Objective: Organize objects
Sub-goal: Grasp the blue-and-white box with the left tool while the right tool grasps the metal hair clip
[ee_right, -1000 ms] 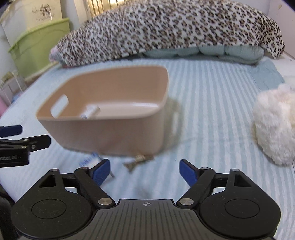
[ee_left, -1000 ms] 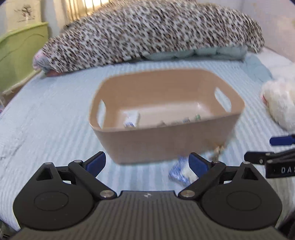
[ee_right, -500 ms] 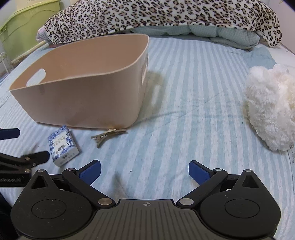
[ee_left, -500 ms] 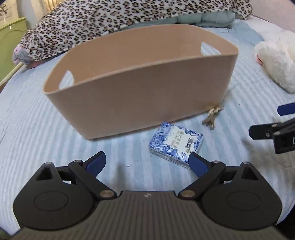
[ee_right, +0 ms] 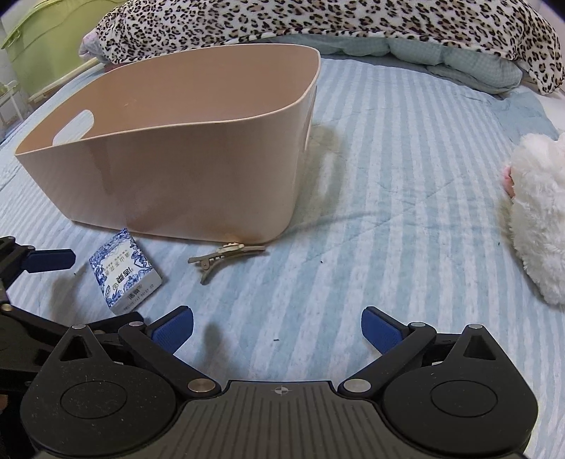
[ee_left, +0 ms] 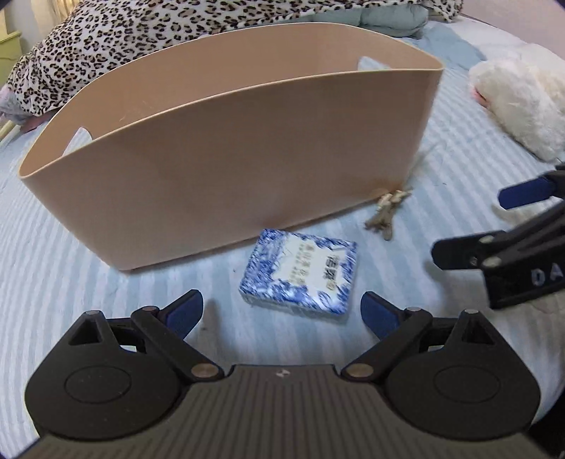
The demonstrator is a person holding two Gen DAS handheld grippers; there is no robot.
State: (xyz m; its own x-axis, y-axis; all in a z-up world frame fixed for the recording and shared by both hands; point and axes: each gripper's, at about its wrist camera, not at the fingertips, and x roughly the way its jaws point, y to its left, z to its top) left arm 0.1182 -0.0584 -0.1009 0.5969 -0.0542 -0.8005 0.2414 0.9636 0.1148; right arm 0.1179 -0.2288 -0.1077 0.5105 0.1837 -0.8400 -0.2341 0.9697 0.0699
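I am working on a bed [ee_right: 388,148] covered in a pale blue striped quilt, with a leopard-print blanket [ee_right: 317,24] heaped along its far side and a green storage box [ee_right: 39,42] off beyond the far left corner. The tan bin [ee_left: 229,148] stands on the quilt, and I place everything else from it. A blue-and-white patterned box [ee_left: 300,270] lies flat just in front of the bin's near wall, apart from it. A beige hair clip [ee_right: 226,256] lies at the bin's near right corner, its far end right by the base; I cannot tell whether it touches. A fluffy white plush [ee_right: 536,219] sits well to the right of the bin. What lies inside the bin is hidden from both of my views by its near wall.

My left hand-held gripper [ee_left: 282,312] hangs low in front of the bin with its blue pads spread wide and empty, the patterned box lying just ahead of the gap between them. My right hand-held gripper [ee_right: 277,333] is also spread wide and holds nothing, over bare quilt in front of the bin's right corner, the hair clip ahead of it and to its left.
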